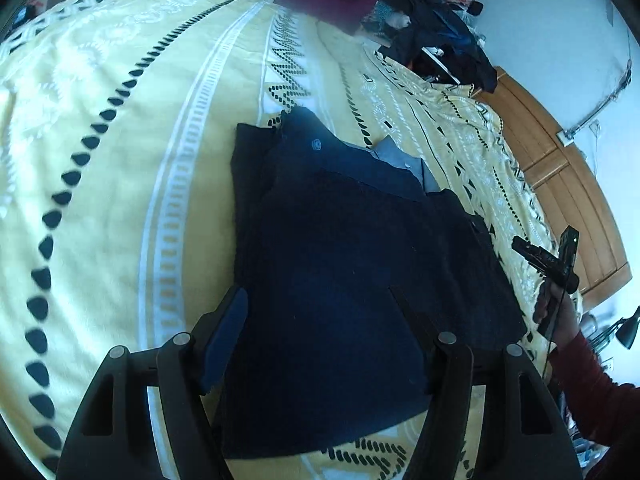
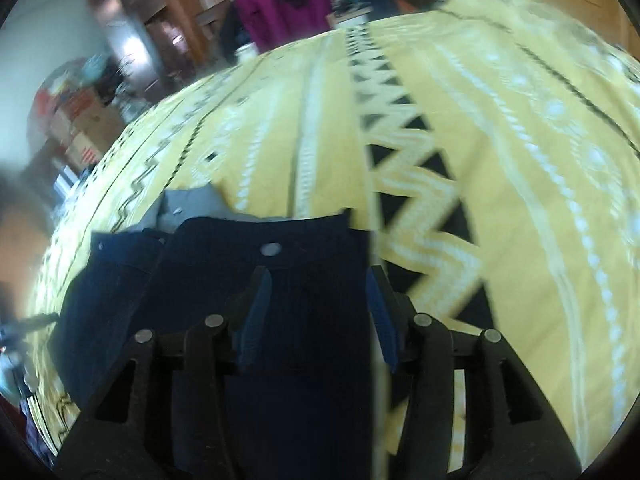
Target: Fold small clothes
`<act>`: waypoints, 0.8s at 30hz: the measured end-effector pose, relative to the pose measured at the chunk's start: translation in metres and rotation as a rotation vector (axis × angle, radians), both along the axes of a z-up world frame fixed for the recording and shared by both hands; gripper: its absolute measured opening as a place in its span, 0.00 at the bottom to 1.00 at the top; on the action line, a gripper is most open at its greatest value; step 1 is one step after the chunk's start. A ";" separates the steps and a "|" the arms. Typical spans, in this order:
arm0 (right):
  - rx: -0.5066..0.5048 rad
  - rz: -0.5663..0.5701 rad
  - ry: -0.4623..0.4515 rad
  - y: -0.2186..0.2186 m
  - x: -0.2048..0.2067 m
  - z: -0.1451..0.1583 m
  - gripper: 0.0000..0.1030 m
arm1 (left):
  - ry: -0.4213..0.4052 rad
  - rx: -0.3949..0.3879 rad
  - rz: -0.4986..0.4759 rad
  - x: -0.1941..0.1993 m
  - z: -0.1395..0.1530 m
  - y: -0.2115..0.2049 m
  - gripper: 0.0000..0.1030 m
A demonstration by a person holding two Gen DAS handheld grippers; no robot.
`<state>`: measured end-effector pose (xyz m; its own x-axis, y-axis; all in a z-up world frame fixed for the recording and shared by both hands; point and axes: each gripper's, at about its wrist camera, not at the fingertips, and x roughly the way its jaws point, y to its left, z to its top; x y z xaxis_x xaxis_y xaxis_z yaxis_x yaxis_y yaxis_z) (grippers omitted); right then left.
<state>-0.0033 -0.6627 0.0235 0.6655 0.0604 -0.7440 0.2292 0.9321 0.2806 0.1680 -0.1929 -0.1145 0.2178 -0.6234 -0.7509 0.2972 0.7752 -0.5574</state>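
Bedroom; a bed spread with a yellow cotton bedcover printed in white bands and black zigzags (image 1: 120, 152) fills both views, with brown wooden cupboard doors (image 1: 568, 200) at the right of the left wrist view. A heap of dark unfolded clothes (image 1: 444, 32) is seen at the top of that frame, well apart from the work.

The task's thing, a dark navy pair of small trousers with a metal waist button (image 1: 344, 280), is laid flat at centre frame, partly folded; a grey-blue garment (image 1: 400, 158) shows from beneath its upper edge.

Left gripper (image 1: 328, 344): fingers spread wide over the lower part of the cloth, nothing held. Right gripper (image 2: 316, 308): released likewise, jaws apart above the waistband, button just beyond the tips; contact with the cloth cannot be told. In the left wrist view it is seen at the right edge, gripped by a hand (image 1: 556, 312) in a dark red sleeve.

Judged: fold half done. For the next fold, one edge should be pinched through all layers, lifted low, carried across squarely, edges matched, then smoothed. A shallow pinch would likely drop a layer
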 end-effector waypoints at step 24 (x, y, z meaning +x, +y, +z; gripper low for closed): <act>0.117 -0.104 0.026 0.059 -0.139 -0.027 0.64 | 0.150 -0.186 0.249 -0.119 -0.020 0.028 0.73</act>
